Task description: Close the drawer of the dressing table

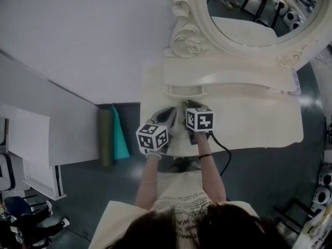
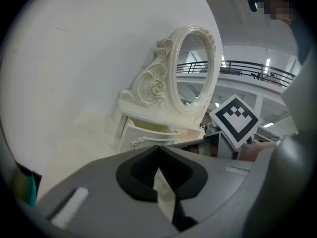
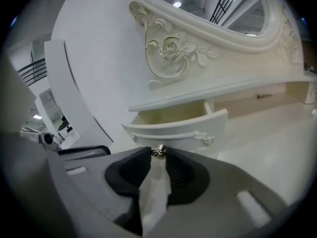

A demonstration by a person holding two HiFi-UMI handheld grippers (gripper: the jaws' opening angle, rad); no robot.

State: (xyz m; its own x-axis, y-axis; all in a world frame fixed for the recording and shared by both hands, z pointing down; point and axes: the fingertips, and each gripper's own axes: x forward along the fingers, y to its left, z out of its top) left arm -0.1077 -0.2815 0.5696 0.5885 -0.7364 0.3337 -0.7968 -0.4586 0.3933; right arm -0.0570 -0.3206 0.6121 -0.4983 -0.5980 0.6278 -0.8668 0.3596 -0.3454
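Note:
The white dressing table [image 1: 254, 121] carries an oval mirror [image 1: 244, 9]. Its small curved drawer [image 3: 174, 129] stands pulled out under the shelf, seen also in the left gripper view [image 2: 147, 136] and from above [image 1: 185, 92]. A small metal knob [image 3: 159, 151] on the drawer front sits between the tips of my right gripper [image 3: 159, 152], which is shut on it. My left gripper [image 2: 158, 148] hovers just left of the right one, jaws shut with nothing between them, short of the drawer. In the head view both grippers [image 1: 171, 111] [image 1: 191, 105] sit side by side before the drawer.
A dark green roll and a teal sheet [image 1: 114, 135] stand on the floor left of the table. White panels [image 1: 41, 134] lie further left. A black cable [image 1: 224, 150] trails from the right gripper. A second, shut drawer [image 3: 261, 96] lies right of the open one.

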